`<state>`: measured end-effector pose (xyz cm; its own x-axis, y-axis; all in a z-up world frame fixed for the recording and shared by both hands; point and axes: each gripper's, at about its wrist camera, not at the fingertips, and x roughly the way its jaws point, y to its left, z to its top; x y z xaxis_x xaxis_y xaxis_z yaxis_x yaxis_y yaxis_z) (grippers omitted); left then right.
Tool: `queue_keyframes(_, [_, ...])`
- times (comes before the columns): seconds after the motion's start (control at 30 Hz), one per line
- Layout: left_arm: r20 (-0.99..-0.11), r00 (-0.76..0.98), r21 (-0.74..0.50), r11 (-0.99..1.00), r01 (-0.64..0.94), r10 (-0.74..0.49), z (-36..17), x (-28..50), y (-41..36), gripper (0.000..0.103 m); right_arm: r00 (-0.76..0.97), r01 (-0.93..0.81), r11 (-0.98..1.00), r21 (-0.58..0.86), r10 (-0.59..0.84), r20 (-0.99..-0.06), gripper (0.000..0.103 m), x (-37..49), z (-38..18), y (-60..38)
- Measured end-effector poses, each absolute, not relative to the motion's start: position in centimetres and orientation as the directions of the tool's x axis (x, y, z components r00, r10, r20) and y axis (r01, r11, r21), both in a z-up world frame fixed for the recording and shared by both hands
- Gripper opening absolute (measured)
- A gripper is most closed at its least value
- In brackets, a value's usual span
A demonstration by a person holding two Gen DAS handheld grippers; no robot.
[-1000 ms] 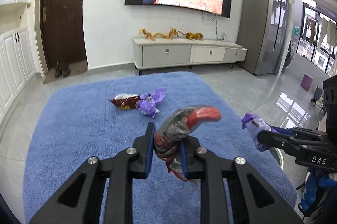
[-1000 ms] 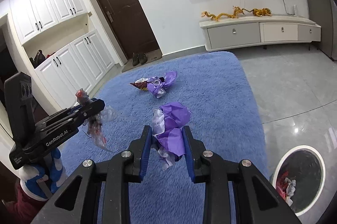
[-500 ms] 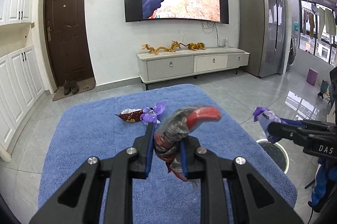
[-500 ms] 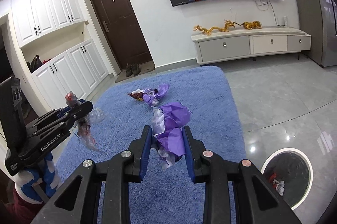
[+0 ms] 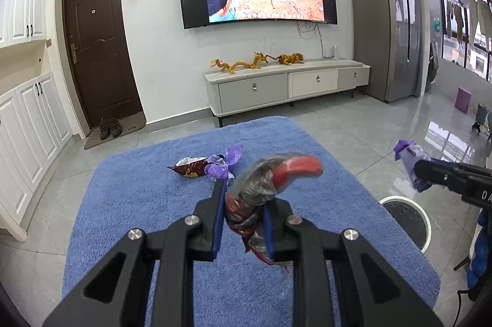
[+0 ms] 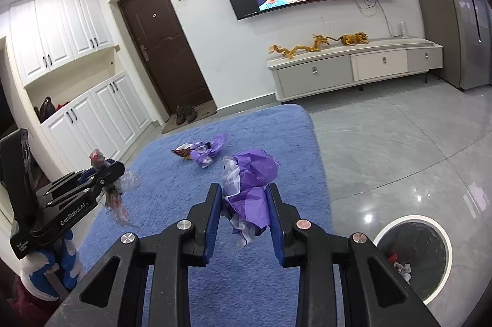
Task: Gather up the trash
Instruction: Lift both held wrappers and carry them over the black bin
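Both grippers were loaded: my left gripper [image 5: 243, 219] was clamped on a twisted red-and-clear plastic wrapper [image 5: 270, 179] that stuck up between its fingers, and my right gripper [image 6: 244, 213] was squeezed on a crumpled purple wrapper [image 6: 250, 182]. Two more wrappers, a brown snack packet [image 5: 190, 166] and a purple scrap [image 5: 223, 164], lay touching on the blue rug [image 5: 138, 204] ahead of me. A white-rimmed trash bin [image 6: 413, 250] stood on the tiles, right of my right gripper.

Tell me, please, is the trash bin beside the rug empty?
No, the right wrist view shows red and white scraps lying inside the trash bin on the tiled floor.
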<state>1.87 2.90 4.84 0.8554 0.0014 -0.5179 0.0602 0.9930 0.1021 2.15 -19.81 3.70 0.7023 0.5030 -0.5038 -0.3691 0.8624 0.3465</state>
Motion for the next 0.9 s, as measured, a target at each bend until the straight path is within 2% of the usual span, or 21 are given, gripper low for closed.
queue_keyframes(0.57, [-0.578, 0.815, 0.207, 0.961, 0.185, -0.032, 3.2, 5.6, -6.2, 0.02, 0.769, -0.218, 0.894, 0.391, 0.404, -0.495, 0.027, 3.6, 0.6, -27.8])
queue_keyframes(0.9, [-0.679, 0.726, 0.152, 0.945, 0.29, -0.114, -0.2, 8.1, -11.2, 0.02, 0.761, -0.081, 0.905, 0.417, 0.327, -0.56, 0.027, 4.6, -3.5, -33.5])
